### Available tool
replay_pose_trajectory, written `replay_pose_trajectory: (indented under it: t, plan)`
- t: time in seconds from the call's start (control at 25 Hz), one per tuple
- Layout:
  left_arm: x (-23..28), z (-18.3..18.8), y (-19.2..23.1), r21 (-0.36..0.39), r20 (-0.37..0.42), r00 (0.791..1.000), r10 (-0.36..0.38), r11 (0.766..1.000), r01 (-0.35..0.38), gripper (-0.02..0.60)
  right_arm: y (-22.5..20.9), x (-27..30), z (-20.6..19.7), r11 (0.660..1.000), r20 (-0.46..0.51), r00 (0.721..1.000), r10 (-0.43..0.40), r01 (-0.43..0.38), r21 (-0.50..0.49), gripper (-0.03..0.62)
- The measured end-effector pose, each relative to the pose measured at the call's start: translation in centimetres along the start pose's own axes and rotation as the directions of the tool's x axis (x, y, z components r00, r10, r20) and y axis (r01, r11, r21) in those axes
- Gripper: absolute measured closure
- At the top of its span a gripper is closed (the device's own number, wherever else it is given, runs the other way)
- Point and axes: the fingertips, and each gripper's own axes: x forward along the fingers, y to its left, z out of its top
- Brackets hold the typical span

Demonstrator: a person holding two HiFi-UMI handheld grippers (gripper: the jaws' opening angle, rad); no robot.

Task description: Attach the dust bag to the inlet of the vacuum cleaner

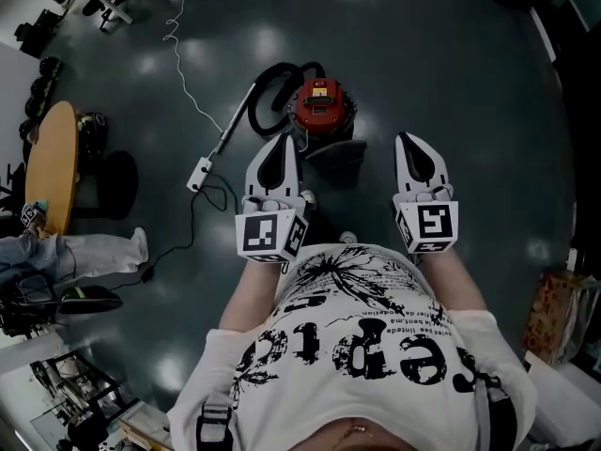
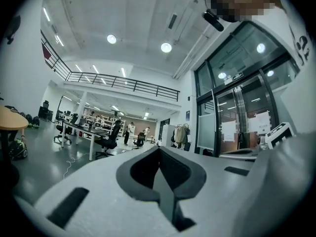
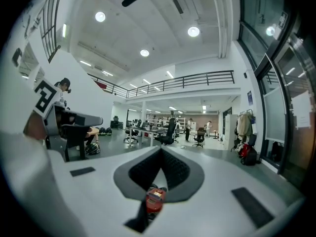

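A red canister vacuum cleaner (image 1: 321,104) stands on the dark floor ahead of me, its black hose (image 1: 268,87) looped at its left and a wand (image 1: 230,132) lying beside it. A dark part (image 1: 334,154) lies in front of it; I cannot tell what it is. No dust bag can be made out in any view. My left gripper (image 1: 281,139) (image 2: 159,149) and right gripper (image 1: 406,139) (image 3: 161,152) are held level side by side above the floor, both shut and empty. The right gripper view catches the red vacuum cleaner (image 3: 154,200) below its jaws.
A white cable (image 1: 183,69) runs to a power strip (image 1: 199,173) left of the vacuum. A round wooden table (image 1: 52,163) and a seated person's legs (image 1: 80,252) are at far left. A cardboard box (image 1: 554,313) sits at right. Desks and chairs (image 3: 168,132) stand far off.
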Motion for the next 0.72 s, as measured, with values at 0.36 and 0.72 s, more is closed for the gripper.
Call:
replay_pose_trajectory:
  t: [0.36,0.72]
  plan:
    - [0.0,-0.7,-0.3,0.009,-0.018,1.0,0.003,1.0,-0.003,0.578,-0.4,-0.3,-0.4,1.0,-0.004,1.0,0.001,-0.001,-0.008,0.591]
    - [-0.2,-1.6,-0.2,0.003,-0.03,0.999,0.023,1.0,-0.023,0.578,-0.1,-0.3,-1.3,1.0,-0.014,1.0,0.012,-0.012,-0.004,0.591]
